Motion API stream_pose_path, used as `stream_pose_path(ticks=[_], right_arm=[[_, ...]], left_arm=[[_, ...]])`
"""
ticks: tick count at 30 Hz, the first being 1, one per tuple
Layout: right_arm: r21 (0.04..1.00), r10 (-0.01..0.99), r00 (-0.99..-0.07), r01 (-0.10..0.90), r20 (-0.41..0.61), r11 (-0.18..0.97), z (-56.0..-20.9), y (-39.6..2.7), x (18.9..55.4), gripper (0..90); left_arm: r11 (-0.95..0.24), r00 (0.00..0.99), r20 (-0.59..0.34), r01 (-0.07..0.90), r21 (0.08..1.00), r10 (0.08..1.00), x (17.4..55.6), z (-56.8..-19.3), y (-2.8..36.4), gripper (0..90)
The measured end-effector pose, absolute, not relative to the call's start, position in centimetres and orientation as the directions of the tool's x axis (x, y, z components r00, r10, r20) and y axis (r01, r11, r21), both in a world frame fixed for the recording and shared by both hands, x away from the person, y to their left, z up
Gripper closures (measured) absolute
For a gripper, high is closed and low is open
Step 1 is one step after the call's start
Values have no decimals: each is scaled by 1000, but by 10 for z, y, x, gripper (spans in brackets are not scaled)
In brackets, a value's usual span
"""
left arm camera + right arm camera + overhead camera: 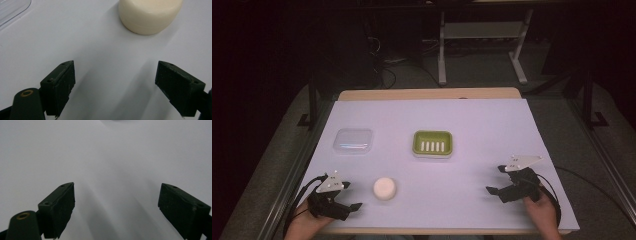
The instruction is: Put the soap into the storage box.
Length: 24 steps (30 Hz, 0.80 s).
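A round cream soap bar (385, 188) lies on the white sheet near the front left; in the left gripper view the soap bar (150, 15) sits a short way ahead of the jaws, to the right. My left gripper (352, 196) (115, 87) rests just left of it, open and holding nothing. A green soap dish (432, 143) with a slotted white insert stands mid-table. My right gripper (495, 179) (116, 210) is at the front right, open over bare sheet, its jaws pointing left.
A clear plastic box (353, 140) sits left of the green dish; its corner (12, 8) shows in the left gripper view. The white sheet (482, 125) covers the table, with a wooden strip along the far edge. Cables trail off both front corners.
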State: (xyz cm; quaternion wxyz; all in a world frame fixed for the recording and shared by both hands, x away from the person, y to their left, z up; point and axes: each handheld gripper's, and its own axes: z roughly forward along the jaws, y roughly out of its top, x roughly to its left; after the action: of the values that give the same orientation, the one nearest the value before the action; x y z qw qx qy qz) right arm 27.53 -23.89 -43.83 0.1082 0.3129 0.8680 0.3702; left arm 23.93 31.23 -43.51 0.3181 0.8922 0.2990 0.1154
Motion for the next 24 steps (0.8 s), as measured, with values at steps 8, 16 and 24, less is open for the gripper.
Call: stream_pose_path(ticks=[8,16,24], right_arm=[[706,614,-789,454,34,544,-439,-237,275,132],[705,607,-793,453,41,545,-439,-237,276,132],[707,604,-796,450,39,546,-439,-236,275,132]], left_arm=[[-607,792,5,464,645,610,239,-433,310,161],[-604,796,-16,472,642,605,239,-433,307,156],[-608,805,-14,460,647,593,238,-432,302,144]])
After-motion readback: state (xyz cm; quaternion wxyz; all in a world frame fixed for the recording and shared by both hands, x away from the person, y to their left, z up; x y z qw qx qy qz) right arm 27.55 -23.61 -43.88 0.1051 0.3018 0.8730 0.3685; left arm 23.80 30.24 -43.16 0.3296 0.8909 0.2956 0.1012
